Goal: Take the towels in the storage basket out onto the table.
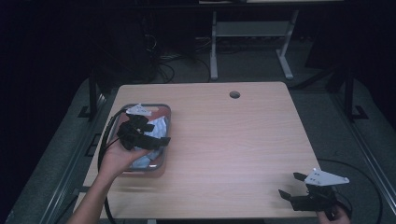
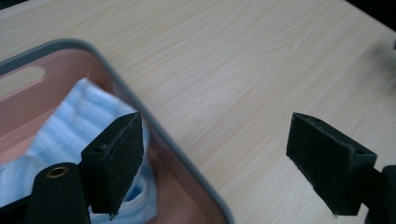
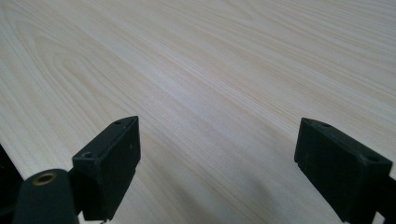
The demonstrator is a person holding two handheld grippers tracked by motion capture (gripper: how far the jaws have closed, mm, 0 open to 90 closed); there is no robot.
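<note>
A pink tray with a grey rim (image 1: 164, 112) (image 2: 154, 128) lies at the table's left side. Inside it is a crumpled light-blue striped cloth (image 1: 161, 125) (image 2: 65, 135). My left gripper (image 1: 161, 134) (image 2: 217, 163) hovers open over the tray's right edge, one jaw above the cloth, the other above bare wood. Nothing is between its jaws. My right gripper (image 1: 288, 185) (image 3: 217, 163) rests open near the table's front right corner, over bare wood, holding nothing.
The light wooden table (image 1: 233, 140) has a round cable hole (image 1: 234, 94) near its far edge. Beyond it stand a white desk frame (image 1: 250, 32) and loose cables on a dark floor. Black cables trail from both grippers.
</note>
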